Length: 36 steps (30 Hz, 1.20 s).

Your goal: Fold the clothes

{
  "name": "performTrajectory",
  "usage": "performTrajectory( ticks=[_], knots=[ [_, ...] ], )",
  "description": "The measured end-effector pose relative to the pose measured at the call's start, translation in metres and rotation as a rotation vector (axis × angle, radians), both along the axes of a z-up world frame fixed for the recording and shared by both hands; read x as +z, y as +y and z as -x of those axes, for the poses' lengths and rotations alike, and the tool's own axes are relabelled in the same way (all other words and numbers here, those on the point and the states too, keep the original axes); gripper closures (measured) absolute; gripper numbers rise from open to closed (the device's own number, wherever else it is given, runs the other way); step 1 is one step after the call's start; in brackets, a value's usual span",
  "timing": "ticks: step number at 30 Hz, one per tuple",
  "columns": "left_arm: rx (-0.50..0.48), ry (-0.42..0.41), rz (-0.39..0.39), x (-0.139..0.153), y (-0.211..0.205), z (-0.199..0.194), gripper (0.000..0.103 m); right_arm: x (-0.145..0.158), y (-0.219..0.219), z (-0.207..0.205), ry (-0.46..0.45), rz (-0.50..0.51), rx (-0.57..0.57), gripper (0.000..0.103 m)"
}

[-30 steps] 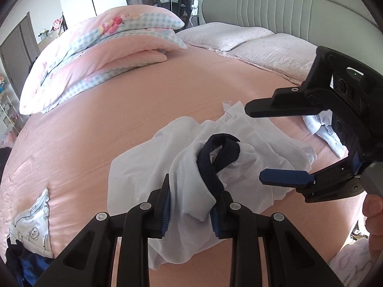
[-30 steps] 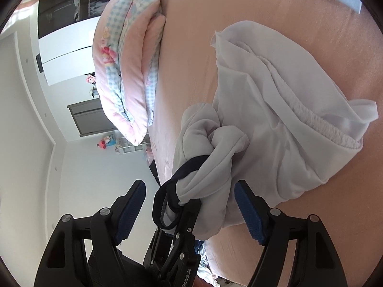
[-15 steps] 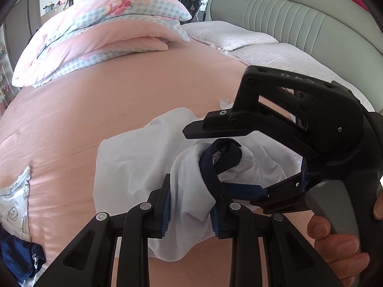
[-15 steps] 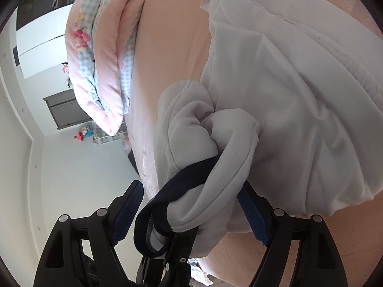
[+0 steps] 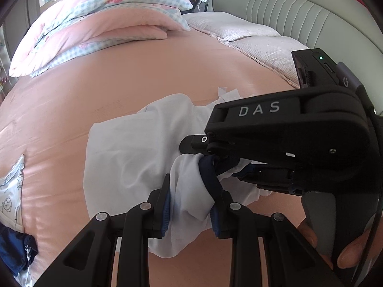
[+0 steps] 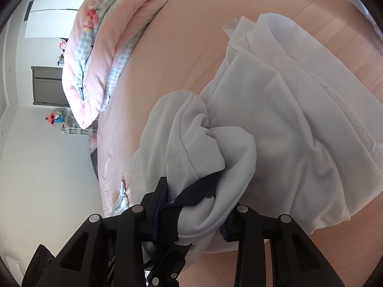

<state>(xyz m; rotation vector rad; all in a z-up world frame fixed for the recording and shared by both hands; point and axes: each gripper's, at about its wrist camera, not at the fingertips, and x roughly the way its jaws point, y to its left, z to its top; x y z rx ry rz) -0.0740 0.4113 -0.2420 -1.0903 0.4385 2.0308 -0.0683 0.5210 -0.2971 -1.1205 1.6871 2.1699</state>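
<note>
The left gripper (image 5: 190,205) has its two black fingers with blue pads clamped on a bunched fold of the white garment with a dark navy trimmed opening (image 5: 134,157); cloth fills the narrow gap between the pads and hangs a little below them. The right gripper (image 6: 194,211) meets the same bunch just beside that hold. Its jaws are closing, with the navy trim (image 6: 191,198) and a thick roll of white cloth between them, and both pads press into the fabric. In the left wrist view the right gripper comes in from the right as a large black body marked DAS, its fingertips at the navy trim, just beyond the left fingers. A hand (image 5: 344,251) grips its grey handle at the lower right edge.

From the bunch the garment spreads away over the salmon-pink bed sheet (image 5: 107,88), rumpled, with an elastic gathered hem (image 6: 359,129) along its right side in the right wrist view. It lies on the near part of the bed, toward the right.

Far to the left a folded pink and blue-checked quilt (image 5: 95,19) is stacked on the sheet. Two pale pillows (image 5: 239,31) lie at the far right against a grey-green ribbed padded headboard (image 5: 299,12). At the near left edge lie a white printed cloth (image 5: 9,191) and a dark blue garment (image 5: 14,248).
</note>
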Motion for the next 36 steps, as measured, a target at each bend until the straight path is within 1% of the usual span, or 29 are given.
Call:
performTrajectory(
  ticks=[3, 5, 11, 13, 15, 18, 21, 26, 29, 36],
  knots=[
    [0.001, -0.011, 0.003, -0.001, 0.002, -0.002, 0.079, 0.005, -0.001, 0.001, 0.000, -0.055, 0.021, 0.075],
    [-0.001, -0.005, 0.008, 0.000, 0.004, -0.004, 0.079, 0.012, -0.003, 0.003, -0.005, -0.115, 0.054, 0.076],
    [-0.002, 0.003, 0.006, 0.006, 0.010, -0.009, 0.079, 0.037, -0.007, 0.008, 0.033, -0.271, 0.128, 0.076],
    [0.002, 0.003, -0.002, 0.008, 0.012, -0.011, 0.079, 0.045, -0.008, 0.008, 0.035, -0.324, 0.150, 0.076],
    [0.009, -0.014, -0.027, 0.010, 0.012, -0.013, 0.079, 0.052, -0.007, 0.008, 0.036, -0.365, 0.163, 0.076],
    [0.021, -0.056, -0.059, 0.012, 0.014, -0.012, 0.079, 0.058, -0.002, 0.003, 0.056, -0.378, 0.162, 0.076],
    [0.024, -0.073, -0.073, 0.014, 0.017, -0.013, 0.079, 0.061, 0.002, 0.002, 0.057, -0.397, 0.169, 0.076],
    [0.017, -0.071, -0.084, 0.019, 0.025, -0.017, 0.079, 0.065, 0.014, -0.003, 0.076, -0.391, 0.169, 0.076],
    [0.018, -0.085, -0.095, 0.020, 0.033, -0.017, 0.079, 0.072, 0.021, -0.008, 0.096, -0.402, 0.171, 0.076],
    [0.008, -0.107, -0.106, 0.020, 0.052, -0.020, 0.079, 0.082, 0.036, -0.010, 0.085, -0.447, 0.202, 0.076]
  ],
)
